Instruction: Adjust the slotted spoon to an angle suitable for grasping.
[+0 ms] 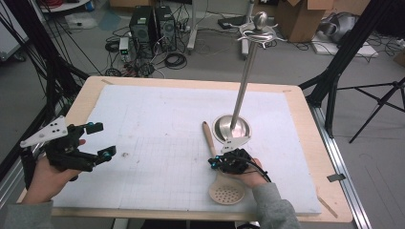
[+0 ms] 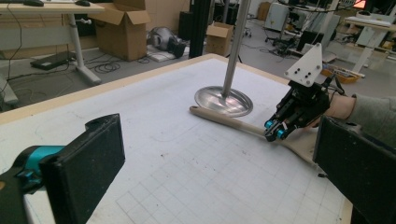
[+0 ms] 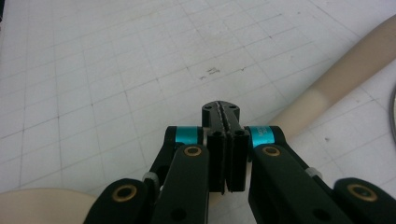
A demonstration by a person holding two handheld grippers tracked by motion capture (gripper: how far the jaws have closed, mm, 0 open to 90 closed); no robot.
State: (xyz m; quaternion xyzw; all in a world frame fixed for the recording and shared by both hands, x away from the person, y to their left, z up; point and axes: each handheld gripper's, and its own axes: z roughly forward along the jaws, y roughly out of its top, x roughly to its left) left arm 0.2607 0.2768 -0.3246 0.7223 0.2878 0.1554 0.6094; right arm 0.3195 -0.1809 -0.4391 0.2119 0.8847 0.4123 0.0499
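A beige slotted spoon [image 1: 208,138] lies on the white gridded mat [image 1: 157,143], its handle toward the metal stand and its perforated head [image 1: 227,193] near the front edge. My right gripper [image 1: 216,163] sits low over the spoon's neck, jaws pressed together with nothing between them; in the right gripper view [image 3: 224,112] the handle [image 3: 336,84] runs off under it to the right. The left gripper [image 1: 98,141] hovers at the mat's left side, jaws wide apart and empty. In the left gripper view it [image 2: 219,177] faces the right gripper [image 2: 275,131] and the spoon [image 2: 233,122].
A metal stand with a round base [image 1: 232,128] and a tall pole [image 1: 244,86] topped by hooks rises just behind the right hand. The wooden table [image 1: 305,138] rims the mat. Cables, computer cases and boxes lie on the floor beyond.
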